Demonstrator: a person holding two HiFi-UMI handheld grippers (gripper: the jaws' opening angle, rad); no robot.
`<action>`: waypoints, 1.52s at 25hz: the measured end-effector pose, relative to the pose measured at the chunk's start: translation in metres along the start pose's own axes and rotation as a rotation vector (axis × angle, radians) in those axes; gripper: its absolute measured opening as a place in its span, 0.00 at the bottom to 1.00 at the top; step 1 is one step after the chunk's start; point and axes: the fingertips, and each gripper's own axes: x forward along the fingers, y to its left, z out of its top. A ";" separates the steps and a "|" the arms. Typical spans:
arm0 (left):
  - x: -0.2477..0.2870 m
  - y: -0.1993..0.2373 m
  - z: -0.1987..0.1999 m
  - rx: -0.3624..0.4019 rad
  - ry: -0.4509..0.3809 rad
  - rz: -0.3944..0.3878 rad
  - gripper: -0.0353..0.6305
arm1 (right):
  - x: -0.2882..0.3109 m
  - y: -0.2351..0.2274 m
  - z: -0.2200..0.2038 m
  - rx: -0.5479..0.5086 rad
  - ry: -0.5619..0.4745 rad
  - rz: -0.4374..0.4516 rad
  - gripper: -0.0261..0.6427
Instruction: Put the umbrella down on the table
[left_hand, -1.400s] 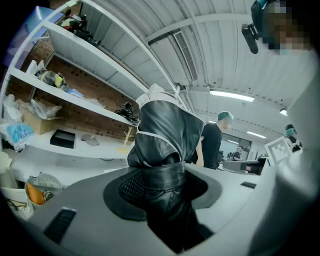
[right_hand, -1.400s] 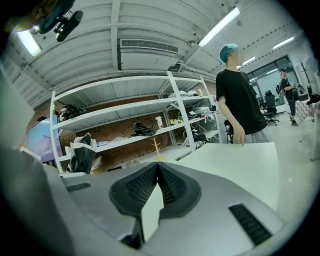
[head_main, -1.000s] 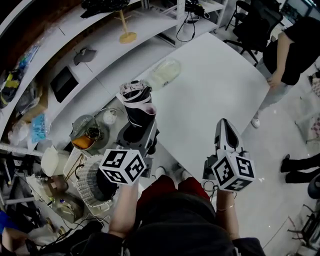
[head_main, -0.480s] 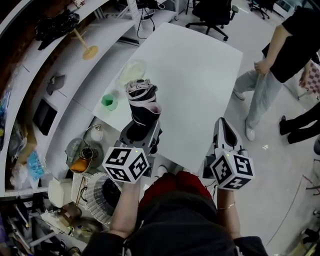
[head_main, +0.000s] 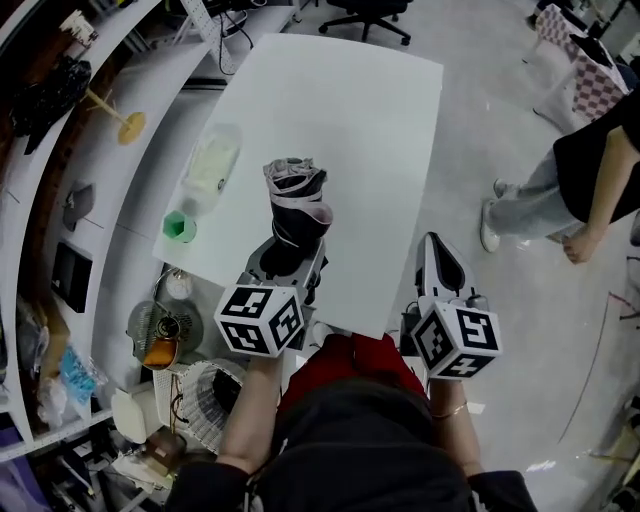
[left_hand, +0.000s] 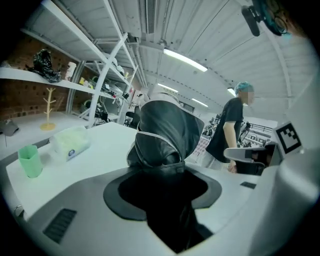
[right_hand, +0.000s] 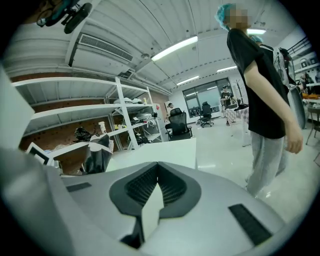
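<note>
Here, the left gripper (head_main: 289, 258) is clamped on the folded umbrella (head_main: 297, 200), which juts forward over the white table's (head_main: 345, 110) near edge. Rightward, the right gripper (head_main: 439, 250) has its jaws pressed together, empty, beside the table's corner.

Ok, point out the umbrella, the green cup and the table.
umbrella (head_main: 297, 185), head view, on its folded dark canopy.
green cup (head_main: 178, 226), head view, on the cup's body.
table (head_main: 370, 130), head view, on a bare part of its white top.
</note>
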 end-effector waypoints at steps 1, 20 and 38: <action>0.007 -0.001 -0.004 0.003 0.017 -0.005 0.35 | 0.001 -0.004 -0.002 0.004 0.005 -0.007 0.07; 0.095 -0.010 -0.052 0.031 0.277 -0.022 0.35 | 0.034 -0.040 -0.026 0.043 0.101 -0.058 0.07; 0.132 -0.010 -0.083 0.023 0.393 -0.007 0.35 | 0.049 -0.060 -0.042 0.068 0.152 -0.067 0.07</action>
